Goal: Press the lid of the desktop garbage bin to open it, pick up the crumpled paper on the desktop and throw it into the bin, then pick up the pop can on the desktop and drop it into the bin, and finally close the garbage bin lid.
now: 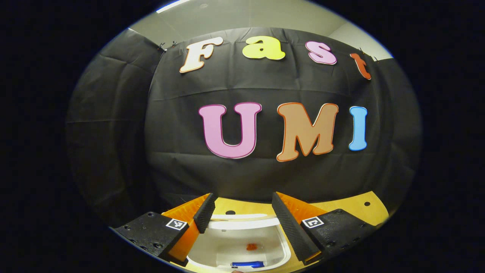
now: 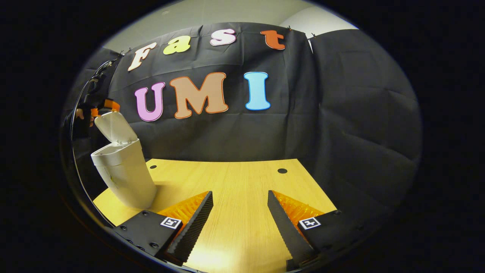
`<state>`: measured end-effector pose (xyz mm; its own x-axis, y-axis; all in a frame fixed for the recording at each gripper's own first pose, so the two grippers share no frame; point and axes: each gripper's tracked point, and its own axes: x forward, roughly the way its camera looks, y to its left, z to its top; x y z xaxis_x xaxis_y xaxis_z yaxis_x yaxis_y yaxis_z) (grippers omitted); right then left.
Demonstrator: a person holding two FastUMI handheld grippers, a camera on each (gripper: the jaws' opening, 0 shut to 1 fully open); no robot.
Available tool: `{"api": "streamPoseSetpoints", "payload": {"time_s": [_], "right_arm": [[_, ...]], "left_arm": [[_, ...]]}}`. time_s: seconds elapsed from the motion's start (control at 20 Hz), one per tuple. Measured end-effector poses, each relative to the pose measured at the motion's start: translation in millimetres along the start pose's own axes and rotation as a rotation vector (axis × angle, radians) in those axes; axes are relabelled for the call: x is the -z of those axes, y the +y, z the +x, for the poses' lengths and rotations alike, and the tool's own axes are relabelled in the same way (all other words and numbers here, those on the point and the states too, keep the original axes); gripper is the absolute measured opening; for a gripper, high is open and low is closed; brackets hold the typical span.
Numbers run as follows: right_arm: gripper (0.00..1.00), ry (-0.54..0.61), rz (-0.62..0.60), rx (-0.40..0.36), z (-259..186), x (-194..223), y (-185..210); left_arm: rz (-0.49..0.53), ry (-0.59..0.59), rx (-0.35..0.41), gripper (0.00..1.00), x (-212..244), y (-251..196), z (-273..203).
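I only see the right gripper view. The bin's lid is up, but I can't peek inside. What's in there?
Observer: The left gripper view looks down into the bin. A blue thing lies at the bottom, but I cannot tell what it is.
Operator: Anything else in there?
Observer: Yes, a small orange-red speck, a little apart from the blue thing.
Operator: Is the other one holding something?
Observer: No. The left hand-held gripper is open over the bin's opening, with nothing between its fingers.
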<state>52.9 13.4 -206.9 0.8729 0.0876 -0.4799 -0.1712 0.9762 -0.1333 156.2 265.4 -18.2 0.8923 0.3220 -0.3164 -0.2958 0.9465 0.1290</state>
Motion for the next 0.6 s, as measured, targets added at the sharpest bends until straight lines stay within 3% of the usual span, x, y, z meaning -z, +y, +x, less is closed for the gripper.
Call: {"api": "streamPoseSetpoints", "payload": {"time_s": [0.6], "right_arm": [[0.96, 0.025, -0.043, -0.034, 3, 2, 12]], "left_arm": [[0.006, 0.111, -0.026, 0.95, 83, -5, -13]]}}
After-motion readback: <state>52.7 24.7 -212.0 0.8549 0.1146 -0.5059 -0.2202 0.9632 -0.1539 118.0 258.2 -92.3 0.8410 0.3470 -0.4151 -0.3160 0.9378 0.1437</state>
